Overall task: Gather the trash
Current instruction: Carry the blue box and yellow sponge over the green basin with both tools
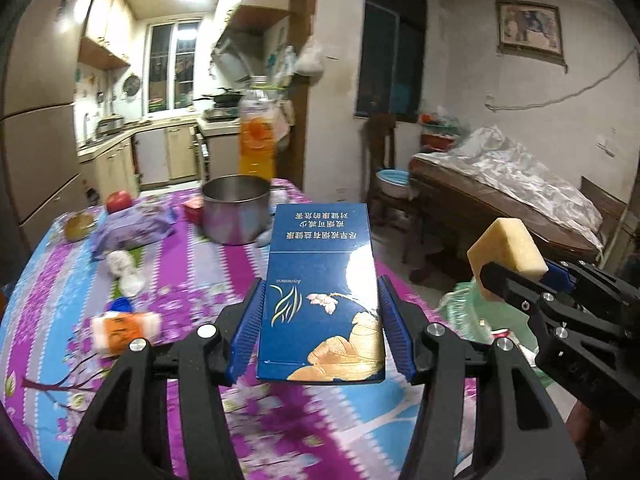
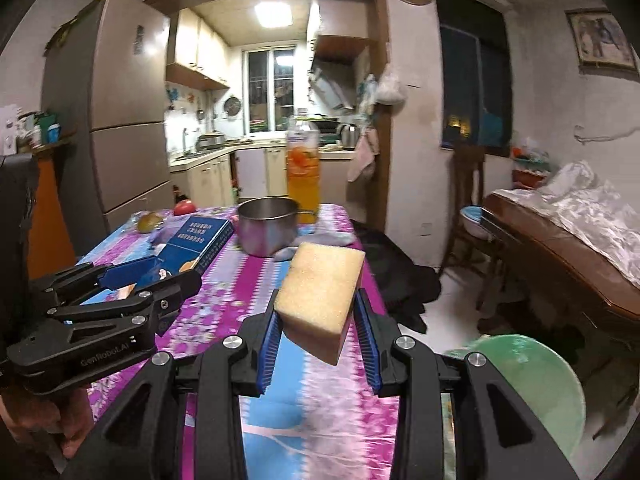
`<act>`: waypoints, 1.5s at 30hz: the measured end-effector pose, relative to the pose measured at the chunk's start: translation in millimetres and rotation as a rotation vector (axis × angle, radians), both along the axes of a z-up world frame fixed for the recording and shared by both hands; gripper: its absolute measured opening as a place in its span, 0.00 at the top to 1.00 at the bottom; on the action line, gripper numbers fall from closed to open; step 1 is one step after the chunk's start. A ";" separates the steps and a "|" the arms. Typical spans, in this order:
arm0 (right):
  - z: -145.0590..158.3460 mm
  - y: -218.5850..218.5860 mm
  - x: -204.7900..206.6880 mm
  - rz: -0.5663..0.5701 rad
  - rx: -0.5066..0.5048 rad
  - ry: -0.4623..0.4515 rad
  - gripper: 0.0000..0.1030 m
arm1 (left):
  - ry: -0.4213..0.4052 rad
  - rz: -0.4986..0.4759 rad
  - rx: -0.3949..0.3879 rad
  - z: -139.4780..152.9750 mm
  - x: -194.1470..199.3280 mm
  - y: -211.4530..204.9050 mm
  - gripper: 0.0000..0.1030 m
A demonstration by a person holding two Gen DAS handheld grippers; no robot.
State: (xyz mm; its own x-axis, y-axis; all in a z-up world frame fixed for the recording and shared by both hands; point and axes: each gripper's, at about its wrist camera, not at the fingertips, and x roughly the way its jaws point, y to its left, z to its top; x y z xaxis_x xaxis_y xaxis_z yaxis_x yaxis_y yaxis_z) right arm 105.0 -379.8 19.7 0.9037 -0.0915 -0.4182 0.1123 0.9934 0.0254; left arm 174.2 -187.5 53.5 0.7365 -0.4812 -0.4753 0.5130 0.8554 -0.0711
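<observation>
Left gripper [image 1: 322, 326] clamped on long blue cardboard cigarette carton with gold print [image 1: 320, 296], blue ribbed pads [image 1: 252, 330] pressed flat against both long sides. Carton held clear above purple-and-blue floral tablecloth [image 1: 192, 256], far end pointed toward round stainless steel pot [image 1: 235, 208]. Right gripper [image 2: 320, 328] pinched on yellow rectangular sponge block [image 2: 322, 292], block tilted, one corner hanging below the pads. Sponge held over the table's right edge, near pale green round plastic bin [image 2: 536, 384] standing off that edge, low, at right. Seen from left wrist view, bin [image 1: 500, 320] lined with thin clear-green bag, some scraps inside, too blurred to name.

Still on table: crumpled white tissue wad [image 1: 124, 270], small orange-labelled bottle with blue cap [image 1: 120, 326] lying on its side near left edge, purple plastic-wrapped pack [image 1: 132, 228], red apple [image 1: 119, 201], brownish round fruit [image 1: 80, 226], tall clear bottle of orange drink [image 1: 257, 132] just behind pot. Open cloth between pot and grippers, nothing on it along the middle strip. Right of table: bare light floor, dark heap of cloth [image 2: 400, 276] beside the far corner, dark wooden bed frame with white crumpled sheet [image 2: 568, 240] well apart beyond that.
</observation>
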 end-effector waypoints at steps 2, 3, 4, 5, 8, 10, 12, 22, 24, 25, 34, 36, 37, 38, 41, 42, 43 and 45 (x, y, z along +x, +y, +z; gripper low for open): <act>0.7 -19.3 -6.6 -0.024 -0.004 0.010 0.65 | 0.005 -0.033 0.002 0.8 0.0 -17.7 0.48; 1.5 -31.5 -10.8 -0.039 -0.001 0.015 0.65 | 0.005 -0.044 0.003 1.0 -1.1 -24.2 0.48; 1.6 -39.7 -13.8 -0.050 0.001 0.018 0.65 | 0.004 -0.057 0.005 1.6 -2.8 -32.8 0.48; 2.2 -49.5 -16.7 -0.061 0.003 0.022 0.65 | 0.004 -0.076 0.009 2.0 -3.6 -43.7 0.48; 2.8 -80.0 -24.8 -0.099 0.012 0.039 0.65 | 0.015 -0.116 0.016 1.8 -6.4 -66.2 0.48; 2.3 -101.7 -32.3 -0.129 0.013 0.050 0.65 | 0.026 -0.147 0.020 1.0 -8.6 -84.4 0.48; 0.6 -124.3 -40.7 -0.157 0.026 0.060 0.65 | 0.039 -0.179 0.031 -1.1 -10.3 -103.6 0.48; -19.5 -227.4 -62.0 -0.249 0.096 0.159 0.65 | 0.130 -0.335 0.105 -18.2 -19.2 -196.5 0.48; -26.8 -249.6 -62.5 -0.259 0.114 0.193 0.65 | 0.153 -0.350 0.127 -26.2 -18.8 -209.4 0.48; -31.1 -255.4 -61.3 -0.260 0.131 0.206 0.65 | 0.166 -0.357 0.137 -30.0 -18.4 -215.3 0.48; -80.7 -292.7 -42.6 -0.268 0.206 0.361 0.65 | 0.264 -0.366 0.222 -63.1 -6.3 -243.5 0.48; -88.8 -296.3 -42.1 -0.272 0.215 0.377 0.65 | 0.276 -0.365 0.233 -68.0 -3.5 -244.6 0.48; -91.1 -292.1 -41.0 -0.273 0.216 0.382 0.65 | 0.280 -0.364 0.239 -69.9 -2.2 -245.8 0.48; -92.8 -291.0 -41.4 -0.273 0.219 0.385 0.65 | 0.282 -0.363 0.243 -71.6 -0.9 -246.2 0.48; -98.3 -288.6 -42.7 -0.274 0.222 0.390 0.65 | 0.288 -0.360 0.251 -75.6 2.5 -247.6 0.48; -98.8 -288.5 -43.7 -0.274 0.223 0.389 0.65 | 0.290 -0.359 0.251 -75.2 4.1 -250.2 0.48; -99.5 -288.0 -44.4 -0.275 0.224 0.388 0.65 | 0.291 -0.358 0.251 -75.7 4.8 -250.7 0.48; -99.8 -287.1 -45.6 -0.276 0.225 0.386 0.65 | 0.288 -0.355 0.253 -75.6 6.1 -252.4 0.48</act>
State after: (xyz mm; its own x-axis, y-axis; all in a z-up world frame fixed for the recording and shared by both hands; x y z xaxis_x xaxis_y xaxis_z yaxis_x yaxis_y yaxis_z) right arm 59.4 -667.0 -80.0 0.6347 -0.1741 -0.7529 0.4127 0.9001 0.1398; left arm 180.3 -439.9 -22.2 0.3709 -0.5210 -0.7687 0.7646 0.6411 -0.0655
